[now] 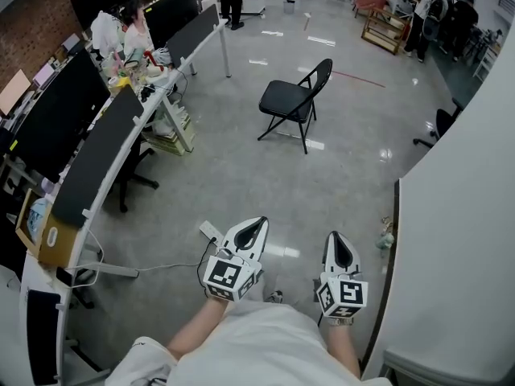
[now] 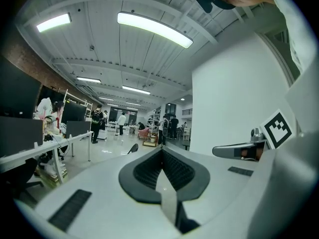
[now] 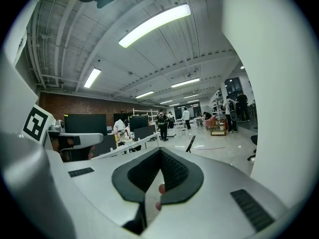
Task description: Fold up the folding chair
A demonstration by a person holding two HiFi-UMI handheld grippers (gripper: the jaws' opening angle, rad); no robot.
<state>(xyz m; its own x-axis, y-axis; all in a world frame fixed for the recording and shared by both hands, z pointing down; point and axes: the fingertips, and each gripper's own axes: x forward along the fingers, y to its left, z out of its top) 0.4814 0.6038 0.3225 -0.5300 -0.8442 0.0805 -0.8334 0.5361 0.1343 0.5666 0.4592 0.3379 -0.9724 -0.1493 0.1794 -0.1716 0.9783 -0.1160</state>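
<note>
On glossy grey floor [image 1: 241,185], unfolded black folding chair [image 1: 294,101]; left tongs [image 1: 261,222] and right tongs [image 1: 335,236] closed, empty.

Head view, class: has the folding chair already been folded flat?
No, the black folding chair stands open on its legs on the floor, its seat level and its backrest upright.

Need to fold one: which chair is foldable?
The black folding chair standing open mid-floor; the office chair at right and the desk chair at left have star bases.
</note>
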